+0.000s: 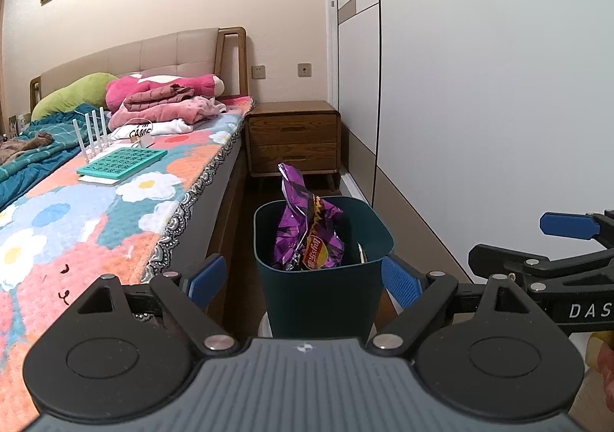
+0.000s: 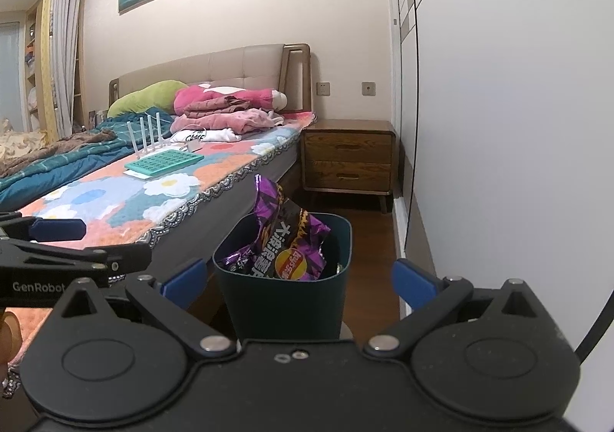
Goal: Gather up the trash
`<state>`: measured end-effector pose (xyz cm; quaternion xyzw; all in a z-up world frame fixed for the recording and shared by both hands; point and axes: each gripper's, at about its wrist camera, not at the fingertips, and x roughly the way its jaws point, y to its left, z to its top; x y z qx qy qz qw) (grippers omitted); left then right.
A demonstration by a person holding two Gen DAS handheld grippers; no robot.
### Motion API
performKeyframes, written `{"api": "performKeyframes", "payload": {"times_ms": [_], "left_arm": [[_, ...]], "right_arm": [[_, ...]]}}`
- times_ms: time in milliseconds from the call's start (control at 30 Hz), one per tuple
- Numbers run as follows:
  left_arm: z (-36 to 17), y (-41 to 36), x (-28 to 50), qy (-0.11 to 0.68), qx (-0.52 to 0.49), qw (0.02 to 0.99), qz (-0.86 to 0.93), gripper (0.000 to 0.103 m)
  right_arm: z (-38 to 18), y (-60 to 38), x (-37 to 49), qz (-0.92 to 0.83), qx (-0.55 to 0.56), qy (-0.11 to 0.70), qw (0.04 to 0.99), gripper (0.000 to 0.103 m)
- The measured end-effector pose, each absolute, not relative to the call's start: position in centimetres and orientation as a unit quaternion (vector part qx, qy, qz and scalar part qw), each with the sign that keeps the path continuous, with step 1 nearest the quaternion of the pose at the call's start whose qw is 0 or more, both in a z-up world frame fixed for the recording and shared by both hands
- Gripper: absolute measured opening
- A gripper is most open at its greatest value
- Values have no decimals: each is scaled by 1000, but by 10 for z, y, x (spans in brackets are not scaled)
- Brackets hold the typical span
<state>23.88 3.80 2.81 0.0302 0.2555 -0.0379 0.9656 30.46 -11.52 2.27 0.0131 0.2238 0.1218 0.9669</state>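
One dark green bin (image 1: 322, 290) on the floor beside the bed's (image 1: 115, 209) long edge, holding one purple crisp bag (image 1: 307, 228).
Two grippers: left gripper (image 1: 303, 280) and right gripper (image 2: 299, 278), each with blue pads spread wide apart, empty, flanking the bin. Crisp bag stands upright, top above the rim. On the bed: one teal grid tray (image 1: 122, 161), one white router with four antennas (image 1: 92, 132). One two-drawer nightstand (image 1: 293, 140) at the bed's head corner.

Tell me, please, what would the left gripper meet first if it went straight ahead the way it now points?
Most likely the dark green bin, which sits between the open fingers of the left gripper in its own view. The purple chip bag pokes out of the top just behind the rim. Exact depth is hard to judge.
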Motion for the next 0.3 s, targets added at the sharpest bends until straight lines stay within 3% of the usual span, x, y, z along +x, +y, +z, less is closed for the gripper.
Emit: {"api": "performKeyframes", "payload": {"times_ms": [300], "left_arm": [[27,38,239,255,33,966,-28,89]], "right_arm": [[23,-116,305,122,10,224,967,103]]}}
